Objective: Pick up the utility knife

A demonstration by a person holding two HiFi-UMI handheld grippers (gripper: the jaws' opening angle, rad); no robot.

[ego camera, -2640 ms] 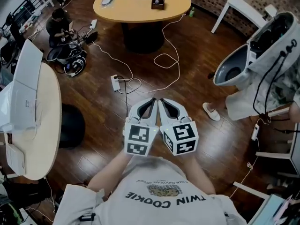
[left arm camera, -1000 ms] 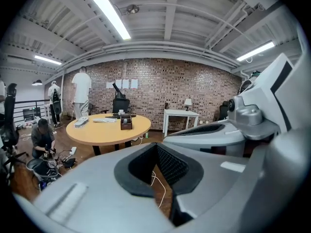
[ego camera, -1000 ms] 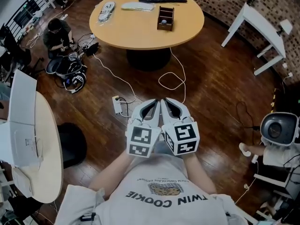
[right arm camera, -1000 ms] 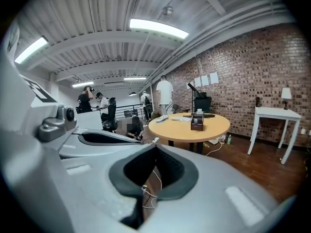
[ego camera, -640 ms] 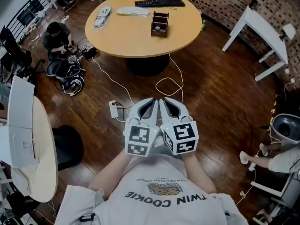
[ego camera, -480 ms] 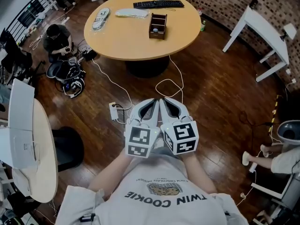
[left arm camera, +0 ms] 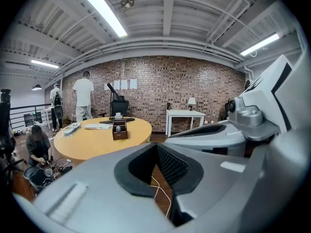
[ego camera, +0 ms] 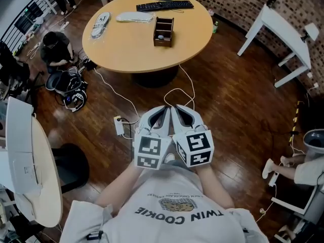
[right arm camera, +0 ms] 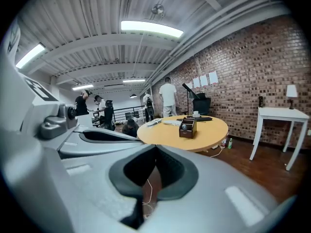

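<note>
- You can't make out the utility knife in any view; it is too small to tell.
- Your left tongs (ego camera: 164,109) and right tongs (ego camera: 175,109) are both pressed shut and empty. They sit side by side before your chest, above the wooden floor (ego camera: 228,95).
- The round surface (ego camera: 126,47), with its wooden box (ego camera: 163,32) and keyboard (ego camera: 164,5), sits lower and further left in the head view than a second ago.

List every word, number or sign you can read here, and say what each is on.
"TWIN COOKIE": on the person's shirt, upside down in the head view.
Smaller print beside it: too small to read.
Sheets on the brick wall: too small to read.
</note>
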